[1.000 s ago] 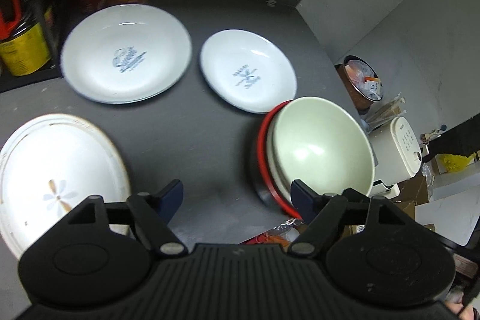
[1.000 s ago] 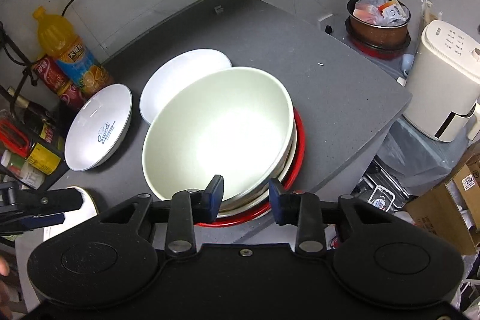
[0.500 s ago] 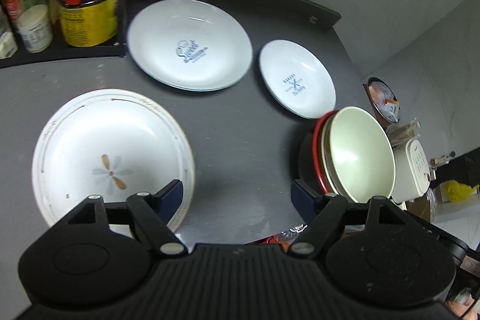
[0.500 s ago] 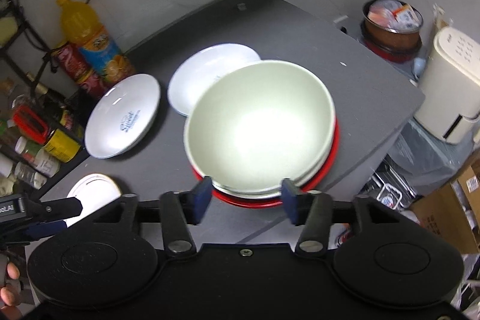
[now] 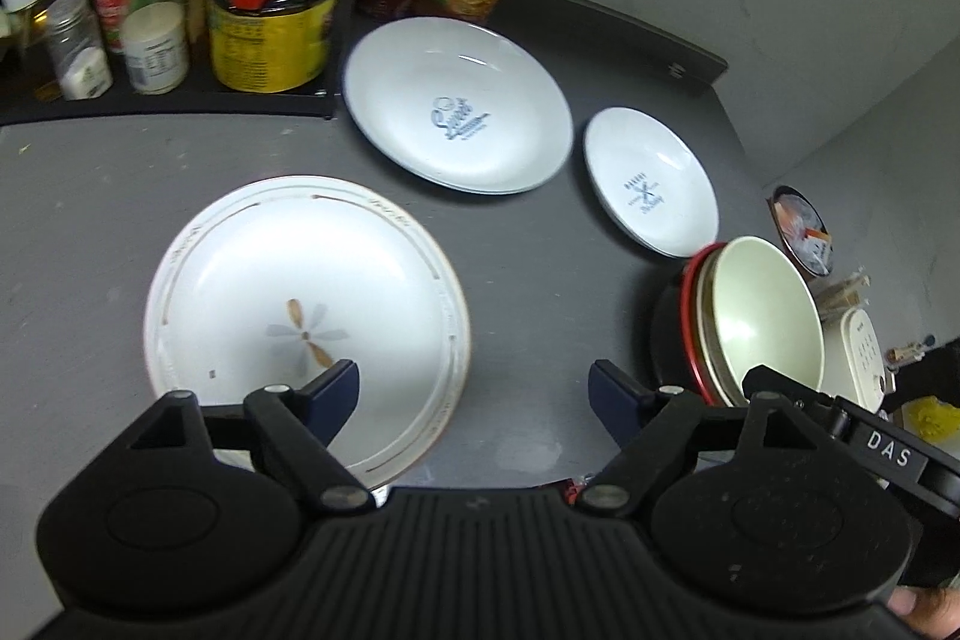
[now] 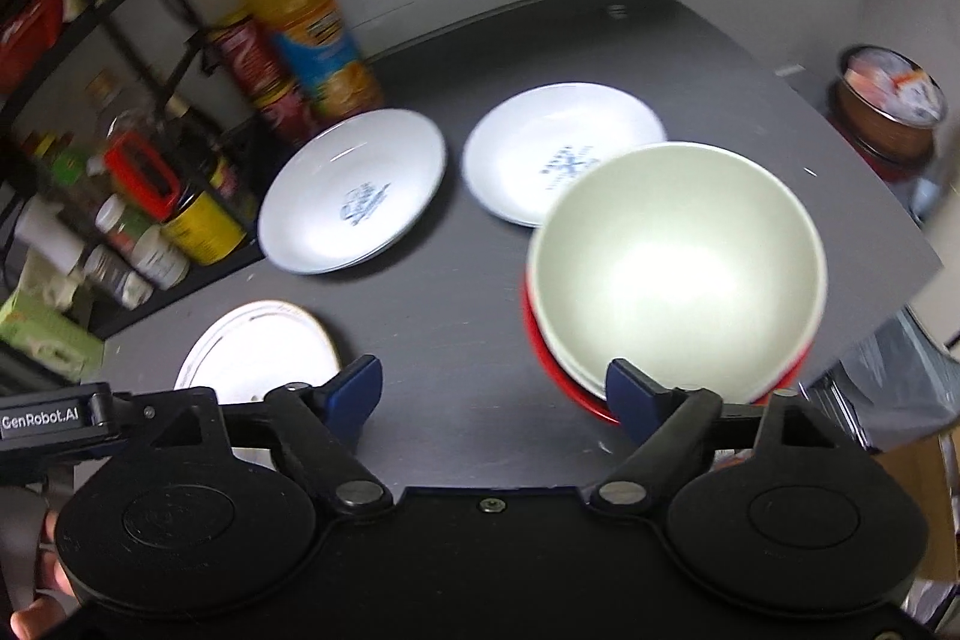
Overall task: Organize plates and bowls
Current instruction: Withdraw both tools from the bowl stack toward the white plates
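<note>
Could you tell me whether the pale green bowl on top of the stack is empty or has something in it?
Empty. In the right wrist view the pale green bowl shows only a bare, glossy inside with a light reflection.

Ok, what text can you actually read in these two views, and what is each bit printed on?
"DAS": label on the right gripper.
"GenRobot.AI": label on the left gripper.
Large plate: blue script, probably "Sweet"; smaller line unreadable.
Small plate: blue print too small.
Bottle, can and jar labels: blurred, unreadable.
</note>
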